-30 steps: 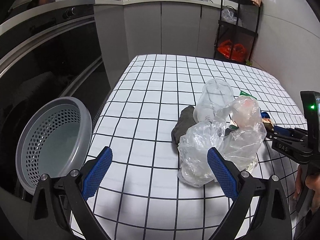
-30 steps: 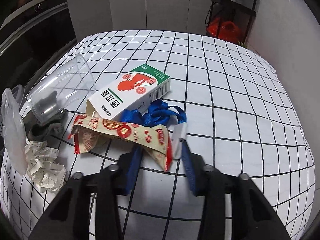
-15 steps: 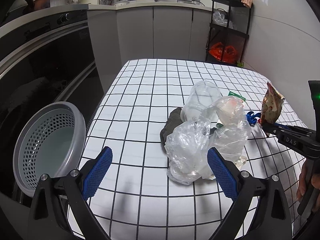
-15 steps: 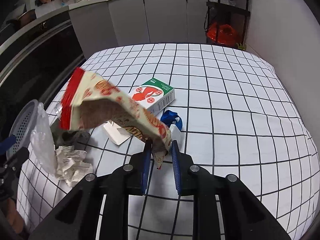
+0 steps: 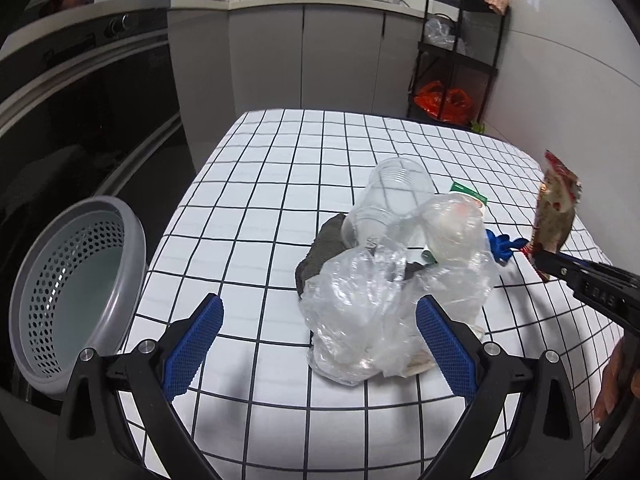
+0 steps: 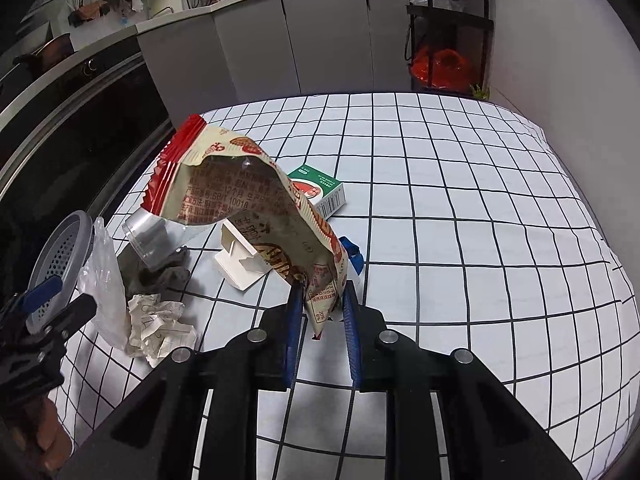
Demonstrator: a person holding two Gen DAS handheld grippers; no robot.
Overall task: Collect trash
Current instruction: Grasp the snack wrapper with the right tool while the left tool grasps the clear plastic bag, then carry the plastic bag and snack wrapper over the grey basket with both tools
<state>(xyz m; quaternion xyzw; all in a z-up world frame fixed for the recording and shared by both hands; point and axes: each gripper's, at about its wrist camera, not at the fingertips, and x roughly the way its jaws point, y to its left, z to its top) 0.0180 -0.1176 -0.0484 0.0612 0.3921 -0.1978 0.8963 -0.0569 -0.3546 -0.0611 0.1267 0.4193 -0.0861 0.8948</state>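
One snack wrapper (image 6: 256,204) was pinched in your right claw (image 6: 320,300), your left claw (image 5: 316,340) gaped empty, the basket (image 5: 76,304) looked bare, and five-odd pieces littered the counter (image 6: 460,200).

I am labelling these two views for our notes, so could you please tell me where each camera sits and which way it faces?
Left wrist: sits on the open left gripper, facing the clear plastic bag and grey basket; the right gripper and a hand show at right.
Right wrist: sits on the right gripper, shut on the raised snack wrapper, facing the checked table; the left gripper shows at left.
Shared: wrapper, bag, basket, clear cup, green box.
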